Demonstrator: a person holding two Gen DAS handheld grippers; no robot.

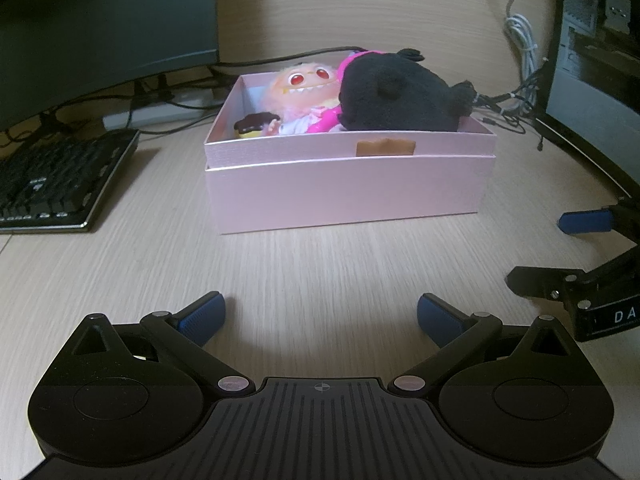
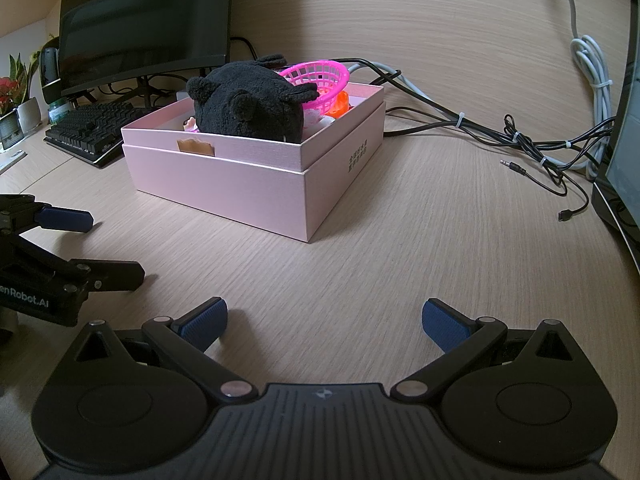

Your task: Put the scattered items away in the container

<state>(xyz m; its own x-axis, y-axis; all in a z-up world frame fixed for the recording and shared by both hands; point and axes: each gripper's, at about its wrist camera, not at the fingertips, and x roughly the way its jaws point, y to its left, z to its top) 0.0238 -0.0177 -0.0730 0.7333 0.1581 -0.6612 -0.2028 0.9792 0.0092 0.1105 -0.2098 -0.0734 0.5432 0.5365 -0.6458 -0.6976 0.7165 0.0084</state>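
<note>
The wooden bench (image 2: pixel 420 240) carries a pink cardboard box (image 1: pixel 348 192) that sits straight ahead of both tools, well apart from them, with bare wood in between. From the left wrist view the box presents its long front wall square on; from the right wrist view it lies ahead and to the left, one corner turned toward the camera.

No loose toy shows on the bench in either view, so the tidying looks close to finished, and any coming move turns on this one fact: everything lies forward in the box, neither tool clearly nearer.

Inside it, a black plush toy (image 2: pixel 248 100) fills the near right part and rises above the rim. Behind it a pink plastic basket (image 2: pixel 320 80) tilts against the plush, with something orange beside it that is too hidden to name. To the left lies a pale furry doll with red eyes (image 1: pixel 308 84), and a small chocolate doughnut toy (image 1: pixel 254 124) rests by the left wall.

The left tool (image 1: pixel 320 316) hovers low over the bench, its blue pads spread wide and empty. The right tool (image 2: pixel 324 320) is likewise spread and empty, just beside the left one.

A keyboard (image 2: pixel 92 128) and a loose cable (image 2: pixel 540 176) lie off to the sides.
</note>
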